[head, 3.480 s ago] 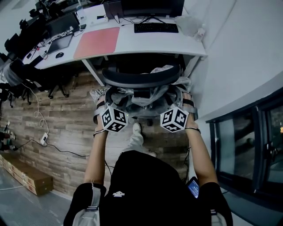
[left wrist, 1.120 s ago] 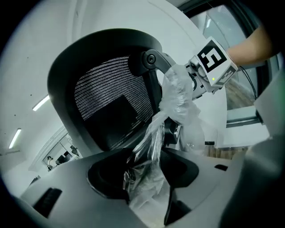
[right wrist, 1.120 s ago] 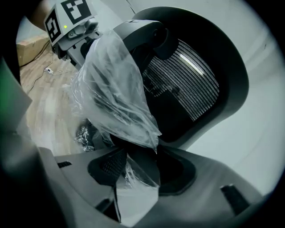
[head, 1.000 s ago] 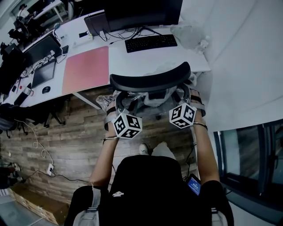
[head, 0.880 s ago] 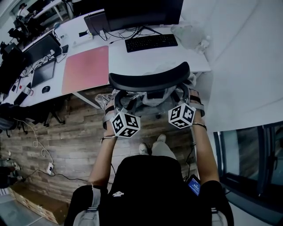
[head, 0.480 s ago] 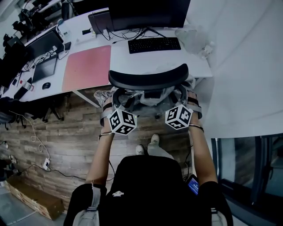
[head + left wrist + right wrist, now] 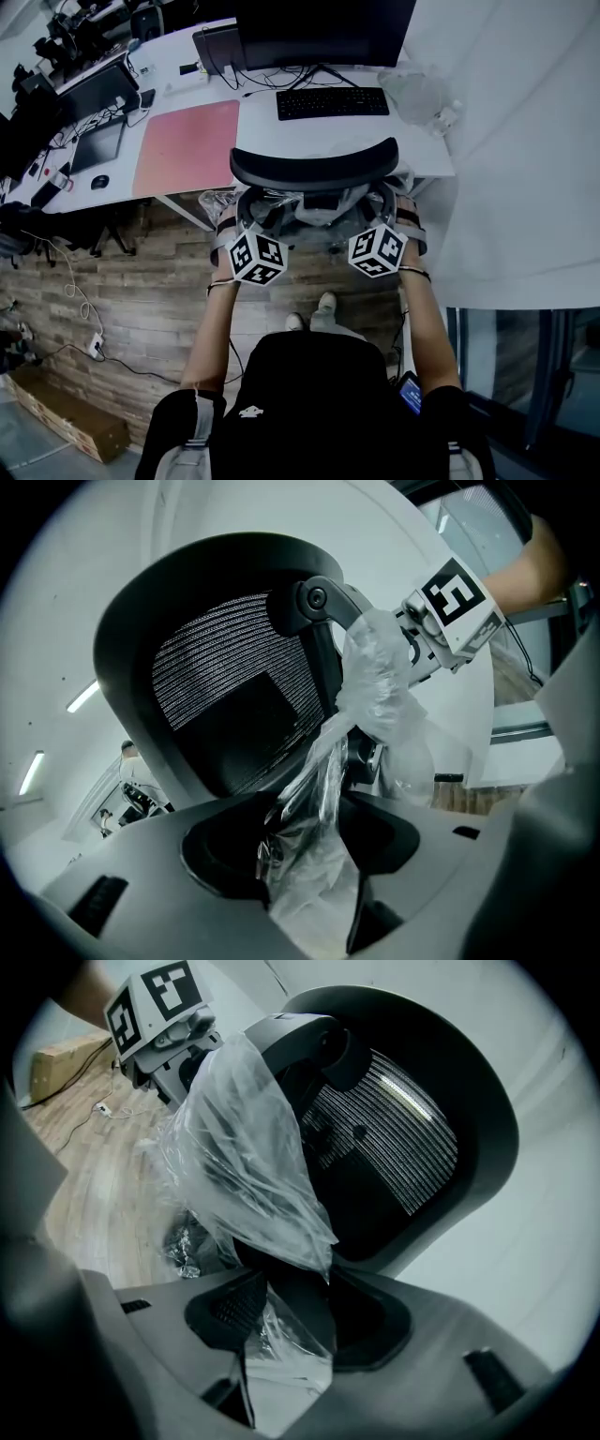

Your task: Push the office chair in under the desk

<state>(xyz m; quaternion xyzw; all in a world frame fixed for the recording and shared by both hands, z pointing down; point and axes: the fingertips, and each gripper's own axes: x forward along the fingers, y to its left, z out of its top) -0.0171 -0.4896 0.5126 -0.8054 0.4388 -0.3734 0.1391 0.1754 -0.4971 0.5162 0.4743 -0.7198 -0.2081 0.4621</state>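
Observation:
The black mesh-backed office chair [image 7: 314,169] stands at the white desk [image 7: 272,117], its curved back top over the desk's front edge. Clear plastic wraps its armrests. My left gripper [image 7: 236,230] is on the chair's left side and my right gripper [image 7: 399,223] on its right side, marker cubes facing up. In the left gripper view the jaws [image 7: 300,846] are closed round the plastic-wrapped armrest [image 7: 375,696], with the mesh back [image 7: 216,696] beyond. The right gripper [image 7: 291,1321] likewise clamps the other wrapped armrest [image 7: 248,1166] beside the mesh back [image 7: 403,1138].
On the desk lie a keyboard [image 7: 333,103], a monitor [image 7: 323,28], a pink mat [image 7: 187,131] and a plastic bag [image 7: 417,94]. A white wall [image 7: 511,159] runs close on the right. My feet [image 7: 314,317] stand behind the chair on wooden floor with cables [image 7: 80,300].
The chair and both grippers have moved forward toward the desk together. The chair's back top now overlaps the desk's front edge. Both grips look unchanged.

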